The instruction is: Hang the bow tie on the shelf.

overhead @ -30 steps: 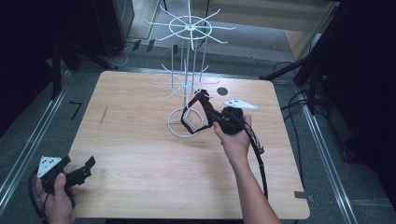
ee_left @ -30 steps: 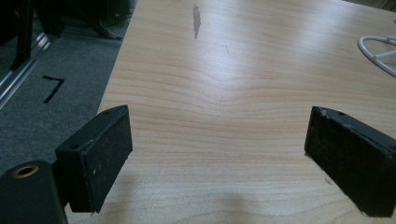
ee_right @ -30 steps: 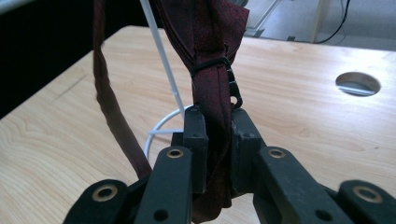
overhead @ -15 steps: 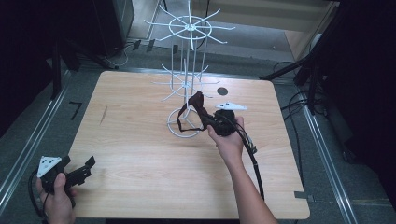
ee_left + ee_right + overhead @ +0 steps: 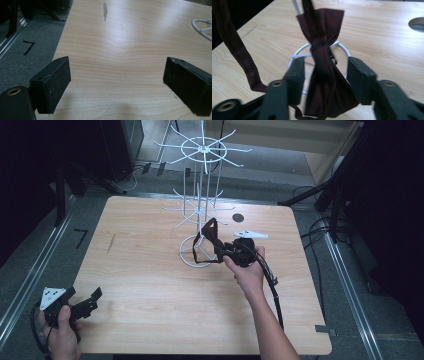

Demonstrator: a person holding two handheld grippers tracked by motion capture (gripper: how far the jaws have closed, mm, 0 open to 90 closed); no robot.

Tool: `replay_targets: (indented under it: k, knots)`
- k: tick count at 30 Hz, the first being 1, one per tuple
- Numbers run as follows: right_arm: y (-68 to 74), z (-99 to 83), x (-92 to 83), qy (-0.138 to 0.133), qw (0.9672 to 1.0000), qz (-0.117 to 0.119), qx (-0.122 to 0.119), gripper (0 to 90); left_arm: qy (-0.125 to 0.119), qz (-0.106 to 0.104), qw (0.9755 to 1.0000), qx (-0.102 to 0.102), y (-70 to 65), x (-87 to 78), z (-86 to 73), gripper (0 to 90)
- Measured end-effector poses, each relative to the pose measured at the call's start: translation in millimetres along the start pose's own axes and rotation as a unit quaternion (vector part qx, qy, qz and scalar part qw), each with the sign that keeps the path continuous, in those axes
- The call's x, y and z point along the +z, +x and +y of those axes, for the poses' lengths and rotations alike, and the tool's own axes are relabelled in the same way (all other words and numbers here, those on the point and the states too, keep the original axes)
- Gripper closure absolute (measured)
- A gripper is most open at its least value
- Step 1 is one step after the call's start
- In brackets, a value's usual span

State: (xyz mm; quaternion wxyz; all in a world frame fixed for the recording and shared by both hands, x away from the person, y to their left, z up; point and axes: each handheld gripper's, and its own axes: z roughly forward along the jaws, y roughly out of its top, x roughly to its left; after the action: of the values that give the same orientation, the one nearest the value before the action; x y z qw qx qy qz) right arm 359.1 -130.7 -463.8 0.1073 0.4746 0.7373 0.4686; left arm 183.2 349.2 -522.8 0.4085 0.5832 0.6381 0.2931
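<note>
My right gripper [image 5: 220, 251] sits near the middle of the tabletop [image 5: 150, 270], toward the far edge, above the ring base of the white wire stand [image 5: 200, 210]. In the right gripper view its jaws stand partly apart, and a dark red bow tie [image 5: 323, 65] hangs between them. I see a gap between the cloth and each pad [image 5: 295, 75], so I cannot tell whether the jaws bear on it. The bow tie is cinched at its middle by a thin dark band. Its strap [image 5: 235, 50] loops up and away toward the left of that view. In the high view the strap rises from the gripper toward the stand's post. The right hand [image 5: 247, 270] holds the gripper body, and the cable trails back along the forearm.

My left gripper [image 5: 85, 306] rests at the near left corner of the tabletop, held by the left hand [image 5: 62, 332]. Its jaws are spread wide with nothing between them, and bare wood shows beneath.

A dark round hole [image 5: 238, 217] lies near the far right edge.
</note>
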Motion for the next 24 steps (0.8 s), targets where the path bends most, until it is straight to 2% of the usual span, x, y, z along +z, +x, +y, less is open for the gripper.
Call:
replay_targets:
  k: [4,8,24]
  knots:
    - [-0.2,0.6,-7.7,-0.013,0.9999,-0.006,-0.005,33.9,0.0,0.0,1.0,0.0,-0.1,0.2,0.1,8.3]
    - [0.1,1.0,-15.5,-0.018,0.9996,-0.016,-0.016,27.8,0.0,-0.001,1.0,0.0,0.1,0.2,0.1,8.3]
    - [-7.3,-3.8,-49.5,-0.043,0.9982,-0.036,-0.022,22.4,0.001,0.0,1.0,0.001,0.0,0.0,0.1,8.3]
